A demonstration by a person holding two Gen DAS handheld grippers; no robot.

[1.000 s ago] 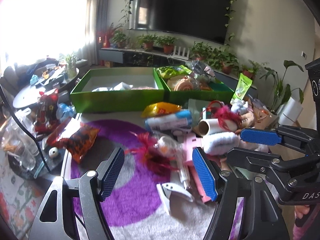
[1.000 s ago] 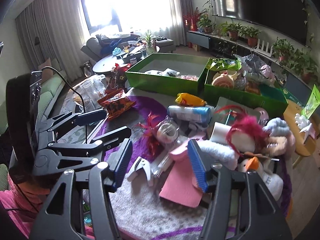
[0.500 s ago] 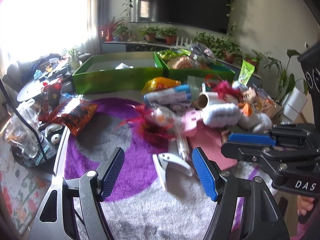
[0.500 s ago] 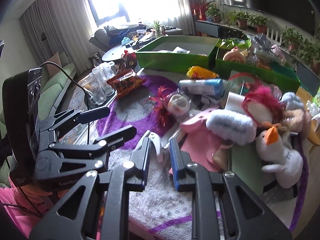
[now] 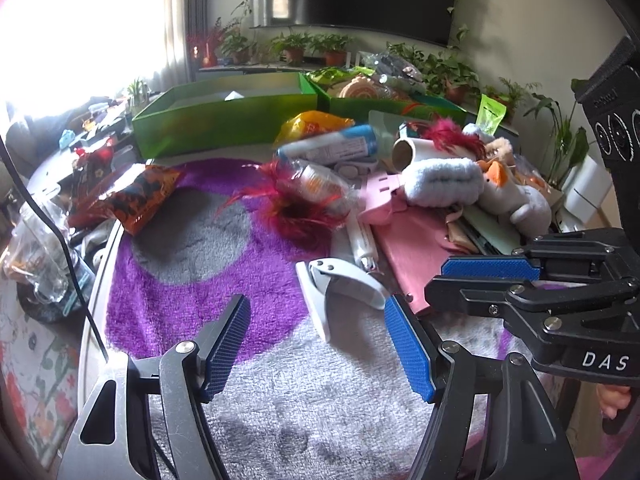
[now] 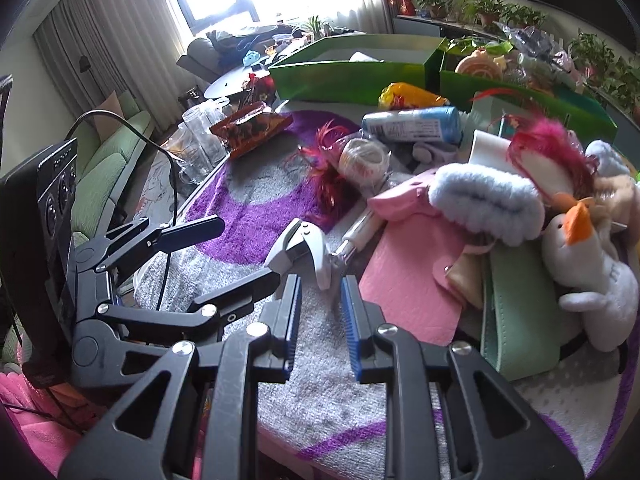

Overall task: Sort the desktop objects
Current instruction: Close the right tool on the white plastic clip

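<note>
A white hole punch (image 5: 343,294) lies on the grey and purple rug, just ahead of both grippers; it also shows in the right wrist view (image 6: 303,249). My left gripper (image 5: 318,346) is open and empty, low over the rug, with the punch in front of its right finger. My right gripper (image 6: 318,318) has its jaws narrowed to a small gap with nothing between them, just short of the punch. Two green boxes (image 5: 224,120) (image 6: 360,72) stand at the back. A pile of toys, a pink pouch (image 5: 416,240) and packets lies to the right.
A red feather toy (image 5: 296,208), a blue-white tube (image 5: 332,146), a yellow packet (image 5: 312,126) and an orange snack bag (image 5: 140,196) lie on the rug. A plush goose (image 6: 588,268) and green pouch (image 6: 520,312) sit right. Glass jars (image 5: 36,248) stand beyond the left edge.
Both grippers have pulled back and dropped lower toward the near rug. My right gripper's jaws narrowed from wide open to a small gap. The hole punch now lies closer.
</note>
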